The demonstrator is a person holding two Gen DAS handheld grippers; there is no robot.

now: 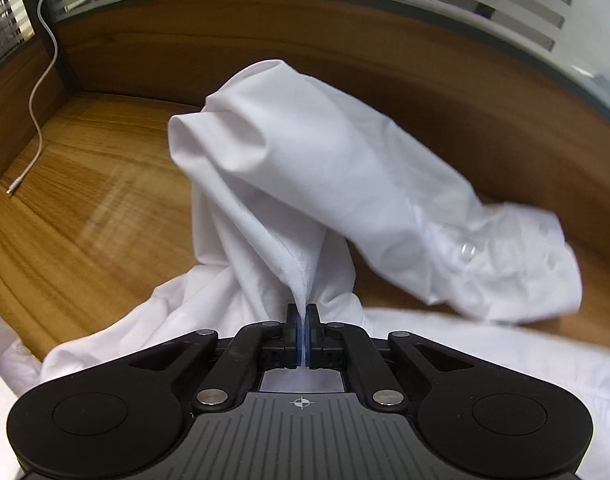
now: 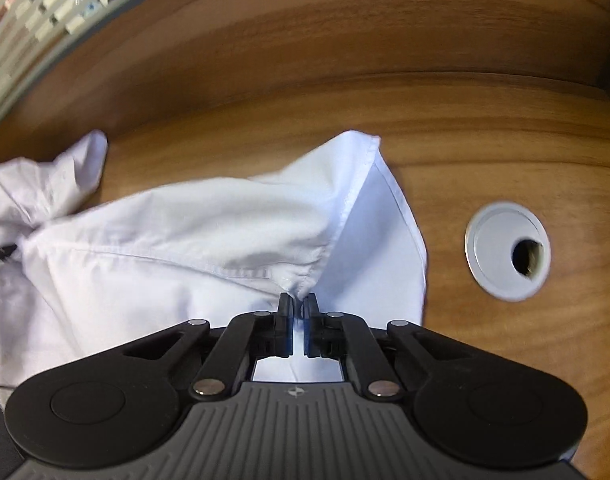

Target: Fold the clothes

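A white shirt (image 1: 305, 168) lies crumpled on a wooden desk (image 1: 85, 208). In the left wrist view my left gripper (image 1: 304, 312) is shut on a pinched fold of the shirt, and a sleeve with a buttoned cuff (image 1: 505, 264) hangs out to the right. In the right wrist view my right gripper (image 2: 298, 300) is shut on a seam of the same white shirt (image 2: 185, 236), beside a stitched hem edge (image 2: 361, 184). The cloth bunches up from both pairs of black fingers.
A white cable (image 1: 41, 80) trails down the back left corner onto the desk. A round grey cable grommet (image 2: 507, 250) sits in the desk to the right of the shirt. A wooden partition (image 1: 225, 48) with frosted glass above borders the desk.
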